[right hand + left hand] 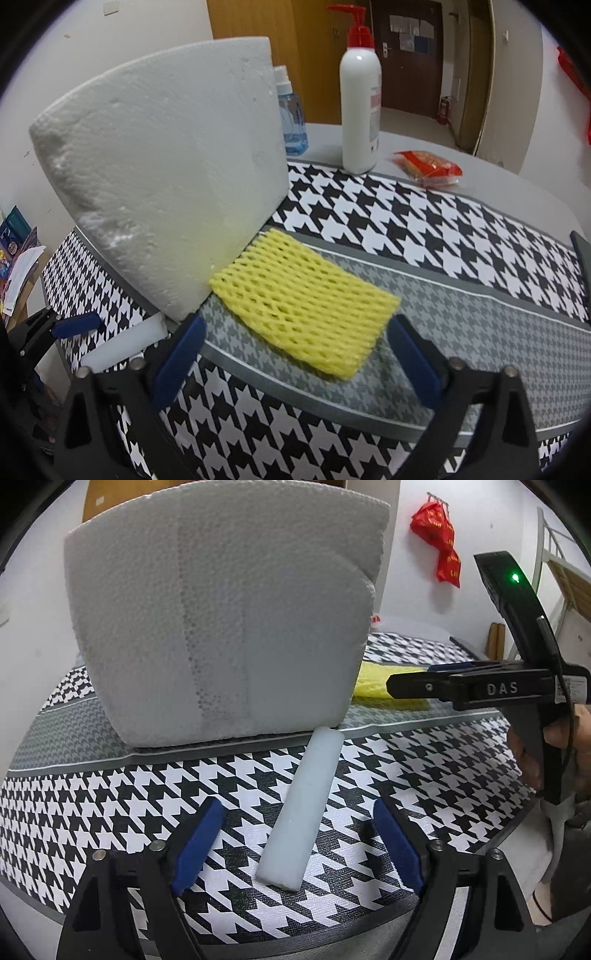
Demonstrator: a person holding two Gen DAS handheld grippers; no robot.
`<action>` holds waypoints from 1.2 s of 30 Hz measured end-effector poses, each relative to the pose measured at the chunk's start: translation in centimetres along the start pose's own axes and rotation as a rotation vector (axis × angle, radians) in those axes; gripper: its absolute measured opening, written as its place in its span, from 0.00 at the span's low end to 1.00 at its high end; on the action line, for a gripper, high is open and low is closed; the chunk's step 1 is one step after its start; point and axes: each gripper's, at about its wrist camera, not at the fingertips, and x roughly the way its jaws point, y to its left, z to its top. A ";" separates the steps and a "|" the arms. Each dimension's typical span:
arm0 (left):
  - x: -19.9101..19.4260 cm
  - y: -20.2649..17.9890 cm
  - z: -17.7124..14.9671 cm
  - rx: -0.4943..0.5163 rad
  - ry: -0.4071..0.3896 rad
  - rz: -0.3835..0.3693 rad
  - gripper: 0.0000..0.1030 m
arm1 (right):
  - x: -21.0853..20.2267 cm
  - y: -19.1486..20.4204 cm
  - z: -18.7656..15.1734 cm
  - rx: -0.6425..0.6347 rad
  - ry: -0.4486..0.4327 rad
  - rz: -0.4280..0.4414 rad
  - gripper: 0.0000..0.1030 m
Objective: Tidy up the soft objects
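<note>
A large white foam block (221,620) stands upright on the houndstooth cloth (110,805). A pale white foam bar (301,812) lies flat in front of it, one end touching the block's base. My left gripper (297,806) is open, its blue pads on either side of the bar and clear of it. A yellow foam net (306,299) lies flat against the foot of the foam block (166,166). My right gripper (295,325) hangs open just above the net's near edge, pads not pressing it. The right gripper (406,685) also shows from the side over the yellow net (373,683).
Beyond the cloth stand a white pump bottle (360,110) with a red top and a blue spray bottle (291,118); a red snack packet (428,168) lies to their right. A red bag (439,542) hangs on the wall. A person's hand (576,753) holds the right gripper's handle.
</note>
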 end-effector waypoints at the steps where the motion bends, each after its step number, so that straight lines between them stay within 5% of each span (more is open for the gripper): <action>1: 0.1 0.0 0.0 0.002 0.002 0.001 0.84 | 0.2 0.0 0.0 0.000 0.007 -0.004 0.83; 14: 0.5 -0.3 0.0 0.039 0.047 0.027 0.96 | 1.3 0.2 -0.1 0.001 0.023 -0.030 0.63; 19: 0.7 -0.7 0.1 0.050 0.056 0.033 0.97 | 1.1 0.1 -0.2 -0.001 0.013 -0.035 0.43; 24: 0.9 -0.9 0.1 0.053 0.065 0.042 0.99 | 0.5 -0.2 -0.3 0.019 0.002 -0.005 0.33; 36: 0.9 -0.7 0.1 0.051 0.064 0.042 0.99 | -2.9 0.1 -0.8 0.021 -0.071 0.031 0.23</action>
